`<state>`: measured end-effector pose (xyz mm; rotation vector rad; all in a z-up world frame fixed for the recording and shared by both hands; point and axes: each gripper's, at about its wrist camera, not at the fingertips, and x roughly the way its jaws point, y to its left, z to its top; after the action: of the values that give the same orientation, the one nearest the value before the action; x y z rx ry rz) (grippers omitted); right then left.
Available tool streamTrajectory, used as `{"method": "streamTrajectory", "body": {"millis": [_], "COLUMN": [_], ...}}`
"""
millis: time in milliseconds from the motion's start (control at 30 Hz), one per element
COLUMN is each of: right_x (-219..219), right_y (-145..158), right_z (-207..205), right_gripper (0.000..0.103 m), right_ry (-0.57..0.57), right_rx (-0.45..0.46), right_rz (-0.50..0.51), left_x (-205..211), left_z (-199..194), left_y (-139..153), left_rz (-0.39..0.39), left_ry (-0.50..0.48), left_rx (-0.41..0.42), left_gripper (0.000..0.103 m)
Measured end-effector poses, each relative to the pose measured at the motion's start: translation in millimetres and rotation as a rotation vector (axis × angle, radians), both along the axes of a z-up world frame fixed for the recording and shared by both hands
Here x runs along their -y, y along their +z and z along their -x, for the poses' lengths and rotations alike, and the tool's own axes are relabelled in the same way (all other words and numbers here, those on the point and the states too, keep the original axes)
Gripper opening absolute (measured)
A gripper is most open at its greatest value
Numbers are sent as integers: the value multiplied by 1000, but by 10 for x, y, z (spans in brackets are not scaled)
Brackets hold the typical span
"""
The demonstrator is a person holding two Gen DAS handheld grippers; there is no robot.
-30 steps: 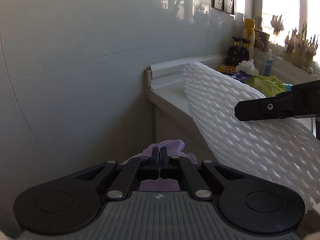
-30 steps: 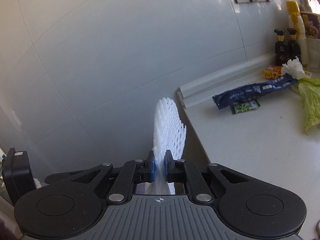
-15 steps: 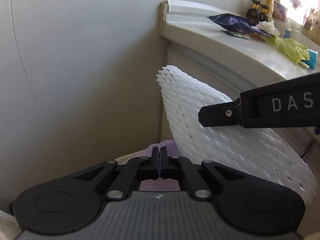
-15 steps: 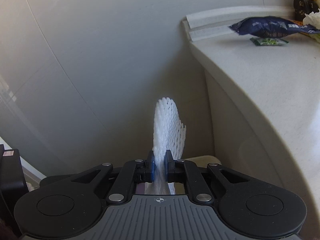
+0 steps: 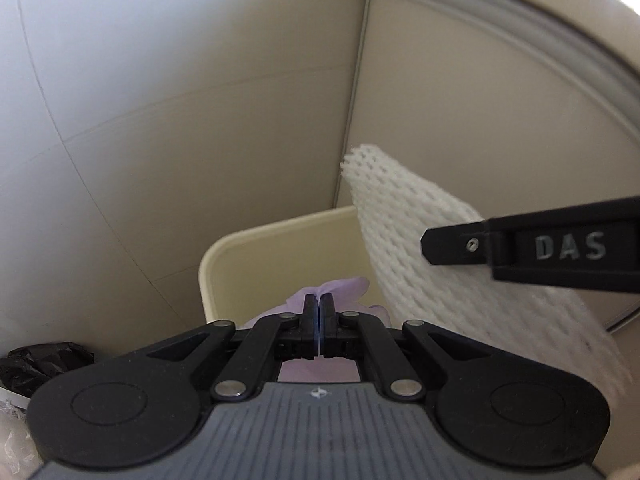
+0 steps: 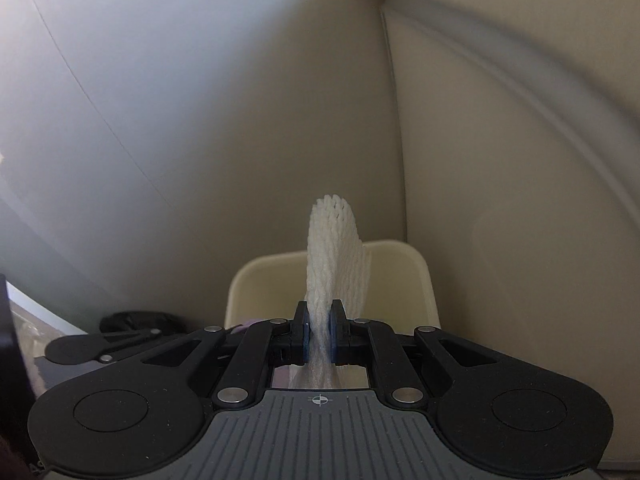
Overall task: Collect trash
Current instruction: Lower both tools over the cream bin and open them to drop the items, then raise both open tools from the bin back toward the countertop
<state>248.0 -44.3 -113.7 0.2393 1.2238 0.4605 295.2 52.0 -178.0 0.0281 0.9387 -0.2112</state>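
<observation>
My left gripper [image 5: 319, 308] is shut on a thin lilac piece of trash, like a glove or film [image 5: 344, 288], held over a cream bin [image 5: 256, 252] on the floor. My right gripper [image 6: 319, 316] is shut on a white foam fruit net [image 6: 336, 248] that stands up edge-on between the pads, above the same bin [image 6: 264, 284]. In the left wrist view the net [image 5: 416, 256] hangs broadside at the right, with the right gripper's finger [image 5: 456, 246] across it. The left gripper also shows low left in the right wrist view [image 6: 100, 350].
The bin stands in a corner between a grey-white tiled wall [image 5: 160, 100] and a beige cabinet front [image 5: 480, 112] under the counter edge [image 5: 520, 28]. A crumpled black bag [image 5: 36, 360] lies at lower left, also seen in the right wrist view [image 6: 132, 320].
Both grippers have dropped from counter height to below the counter edge, still holding their trash. The counter items have left view and the cream bin has come into view beneath them.
</observation>
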Motion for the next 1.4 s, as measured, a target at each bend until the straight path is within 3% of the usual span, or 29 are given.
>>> {"method": "streamTrajectory", "body": {"millis": [300, 833, 967, 1067, 1133, 1233, 1300, 1400], "right_x": [-137, -177, -162, -101, -84, -60, -50, -65], "right_y": [-579, -907, -959, -933, -905, -870, -857, -849], "right_z": [-172, -354, -380, -399, -404, -408, -392, -371], "right_gripper": [9, 12, 21, 37, 40, 43, 56, 63], "right_ry": [30, 105, 81, 53, 51, 47, 37, 28], "right_rx": [-111, -139, -158, -163, -156, -152, -148, -145], "right_rz": [73, 123, 111, 96, 97, 102, 100, 97], "left_x": [146, 302, 311, 305, 313, 313, 318, 320], "left_z": [-256, -432, -421, -402, -385, -358, -328, -277], "left_y": [-392, -571, -542, -507, -483, -449, -431, -386], "left_rz": [-41, -88, -101, -106, -106, -102, -97, -98], "left_ry": [-1, -12, -26, -36, -43, -51, -55, -61], "left_rx": [-46, -97, -96, -92, -90, -85, -78, -67], "left_gripper": [0, 2, 22, 24, 28, 40, 48, 57]}}
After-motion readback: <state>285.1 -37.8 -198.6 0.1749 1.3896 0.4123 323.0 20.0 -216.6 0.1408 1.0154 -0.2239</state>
